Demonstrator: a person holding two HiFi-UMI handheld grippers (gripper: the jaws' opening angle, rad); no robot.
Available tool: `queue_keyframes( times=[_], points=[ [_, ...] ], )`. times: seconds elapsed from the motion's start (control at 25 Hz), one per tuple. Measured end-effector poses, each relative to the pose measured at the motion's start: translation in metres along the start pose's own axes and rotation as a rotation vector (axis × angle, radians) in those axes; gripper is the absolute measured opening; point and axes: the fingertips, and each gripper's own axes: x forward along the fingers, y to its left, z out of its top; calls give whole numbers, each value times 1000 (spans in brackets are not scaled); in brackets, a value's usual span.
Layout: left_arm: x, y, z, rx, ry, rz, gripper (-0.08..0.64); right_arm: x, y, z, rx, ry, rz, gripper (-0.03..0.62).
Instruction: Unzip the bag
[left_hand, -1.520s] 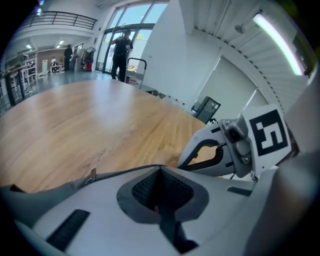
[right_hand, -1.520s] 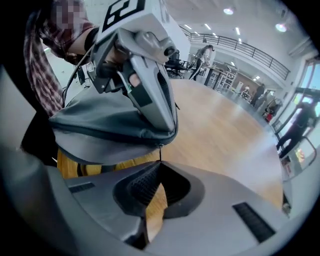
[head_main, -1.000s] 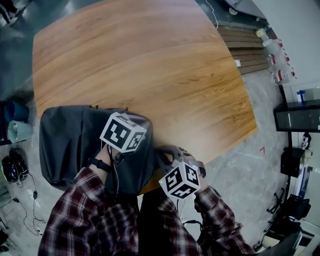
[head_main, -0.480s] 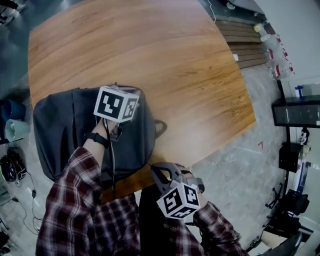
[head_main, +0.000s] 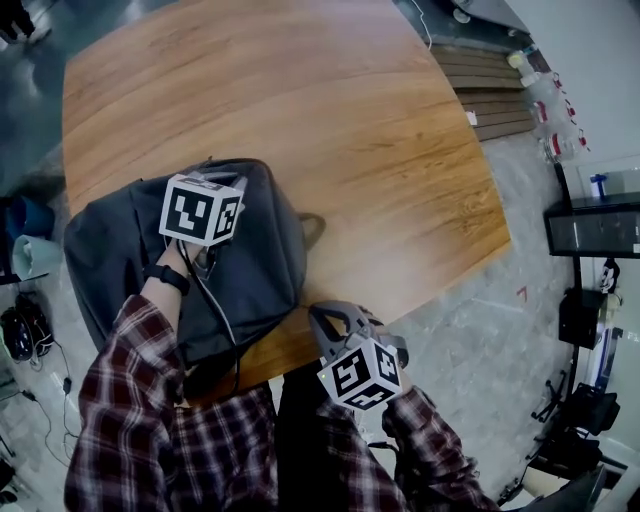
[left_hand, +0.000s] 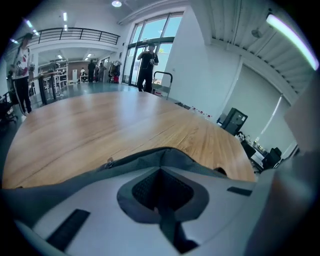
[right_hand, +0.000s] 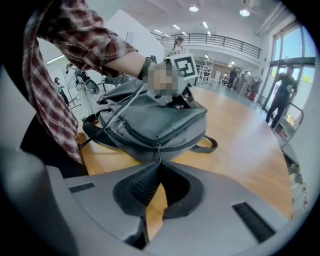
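Note:
A grey backpack (head_main: 255, 250) lies flat at the near left corner of the wooden table (head_main: 330, 120). My left gripper (head_main: 214, 177) rests on its far top edge, jaws shut, and a fold of bag fabric (left_hand: 100, 167) rises right at the tips (left_hand: 160, 172). My right gripper (head_main: 322, 318) is at the table's near edge, by the bag's right side. In the right gripper view the bag (right_hand: 155, 117) fills the middle, and its closed zipper's metal pull (right_hand: 159, 152) hangs straight into my right gripper (right_hand: 160, 165), whose jaws meet on it. The left gripper (right_hand: 176, 100) shows on top of the bag.
The bag's carry loop (head_main: 312, 228) sticks out to the right over the wood. The table's near edge runs just under my right gripper. A black cabinet (head_main: 600, 235) and bottles (head_main: 555, 110) stand on the floor at right, gear (head_main: 25, 335) at left. People stand far off.
The bag slid farther onto the table and left along with my left gripper. My right gripper dropped back off the bag toward the table edge, then came up to its right side.

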Motion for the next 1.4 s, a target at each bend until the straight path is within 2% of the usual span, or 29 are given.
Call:
queue_keyframes(
  times=[0.24, 0.52, 0.64, 0.72, 0.8, 0.88, 0.96, 1.0, 1.08, 1.28, 1.4],
  points=[
    [-33, 27, -35, 32, 19, 106, 6, 22, -32, 6, -12, -5, -21, 11],
    [-57, 52, -56, -67, -20, 214, 6, 44, -63, 23, -16, -18, -37, 11],
    [-68, 51, -54, -66, -37, 223, 6, 43, -62, 30, -15, -37, -31, 11],
    [-78, 28, -46, -22, -60, 157, 6, 41, -60, 32, 1, -49, -26, 11],
    [-82, -19, -37, 68, -65, 7, 6, 39, -59, 33, 17, -57, -25, 11],
    [-80, -72, -39, 189, -21, -166, 6, 39, -59, 33, 22, -58, -29, 11],
    [-71, -107, -48, 299, 46, -271, 6, 39, -58, 34, 25, -58, -34, 11],
    [-64, -115, -52, 336, 75, -290, 6, 38, -57, 34, 29, -58, -37, 11],
    [-50, -120, -58, 365, 118, -303, 6, 37, -55, 34, 40, -56, -42, 11],
    [-37, -114, -62, 294, 154, -364, 6, 36, -40, 34, 87, -52, -40, 11],
    [-34, -112, -60, 281, 150, -355, 6, 35, -23, 33, 94, -49, -24, 11]
  ],
)
